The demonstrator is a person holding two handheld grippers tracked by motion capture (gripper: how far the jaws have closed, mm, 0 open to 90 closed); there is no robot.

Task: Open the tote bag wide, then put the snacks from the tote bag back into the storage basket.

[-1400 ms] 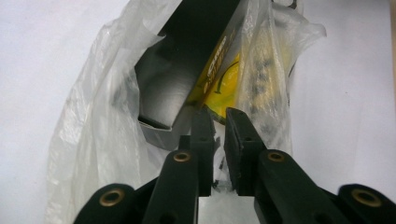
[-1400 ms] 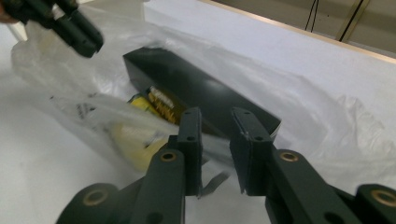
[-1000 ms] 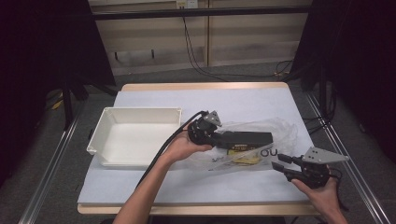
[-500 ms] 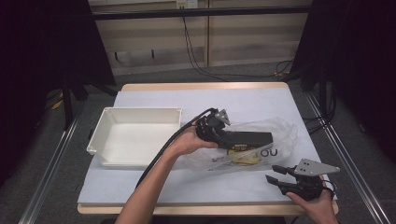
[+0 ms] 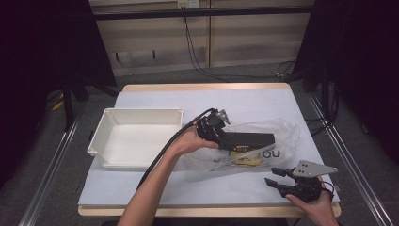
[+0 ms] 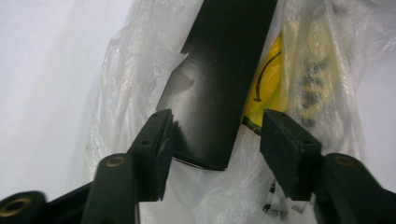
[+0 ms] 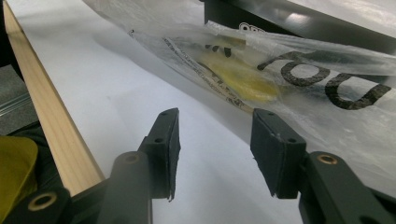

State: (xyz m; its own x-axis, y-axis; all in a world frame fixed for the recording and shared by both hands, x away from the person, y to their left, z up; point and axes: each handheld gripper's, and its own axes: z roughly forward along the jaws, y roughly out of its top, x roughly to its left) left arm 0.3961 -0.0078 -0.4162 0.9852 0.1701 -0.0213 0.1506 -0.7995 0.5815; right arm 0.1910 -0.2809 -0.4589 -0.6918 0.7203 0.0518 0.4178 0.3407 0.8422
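Two grippers work around a clear plastic bag [image 5: 263,146] that lies crumpled on the white table cover, toward the right edge and about midway between the far and near edges. The bag is thin and wrinkled, with large black letters printed on it, plain to read in the right gripper view [image 7: 327,79]. Through the film show a long black box [image 5: 249,140], a yellow item with black marks [image 6: 268,88] and some small pale parts that are too blurred to name. The box is flat, glossy and rectangular, and its left end sticks out of the bag.

The left gripper [image 6: 217,140] is at that end of the box; its jaws have just been opening and now stand about half apart on either side of the box's end, the left pad close against it, the right pad clear of it with bag film in the gap. The right gripper [image 5: 274,176] sits near the near right corner of the table, just short of the bag, its jaws half open with nothing between them. A white tray [image 5: 99,141] stands near the left edge, well apart from the bag
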